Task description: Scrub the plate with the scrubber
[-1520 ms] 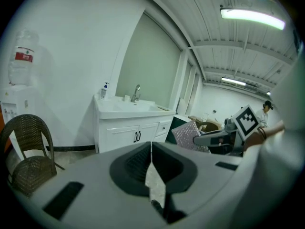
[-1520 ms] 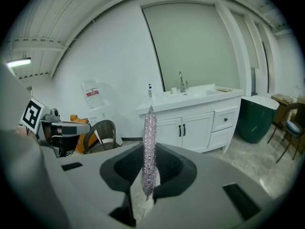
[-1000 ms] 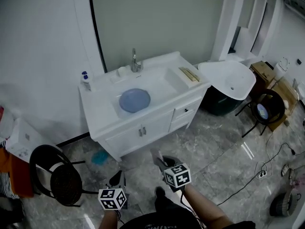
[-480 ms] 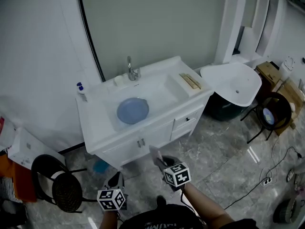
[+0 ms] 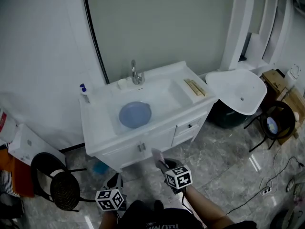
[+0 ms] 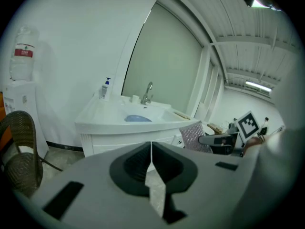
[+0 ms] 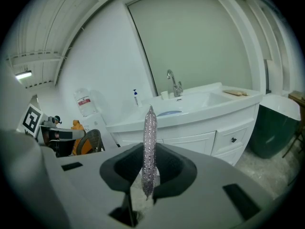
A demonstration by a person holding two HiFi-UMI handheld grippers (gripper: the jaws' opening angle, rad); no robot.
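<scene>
A blue plate (image 5: 135, 114) lies in the basin of a white vanity (image 5: 102, 137) some way ahead of me; it also shows in the left gripper view (image 6: 137, 119) and the right gripper view (image 7: 169, 112). My right gripper (image 5: 162, 162) is shut on a flat silvery scrubber (image 5: 157, 154), which stands edge-on between its jaws (image 7: 149, 142). My left gripper (image 5: 116, 180) is shut with nothing in it (image 6: 151, 149). Both grippers hang over the marble floor, short of the vanity's doors and apart from the plate.
A faucet (image 5: 136, 73) and a soap bottle (image 5: 85, 90) stand at the vanity's back. Wooden sticks (image 5: 194, 86) lie on its right end. A black chair (image 5: 64, 187) stands at the left, a white bowl-shaped tub (image 5: 238, 88) at the right. Cables (image 5: 267, 190) trail on the floor.
The vanity has shifted lower and a little right in the head view and looks slightly nearer. Both grippers have moved forward with me, still shut, the scrubber still held.
</scene>
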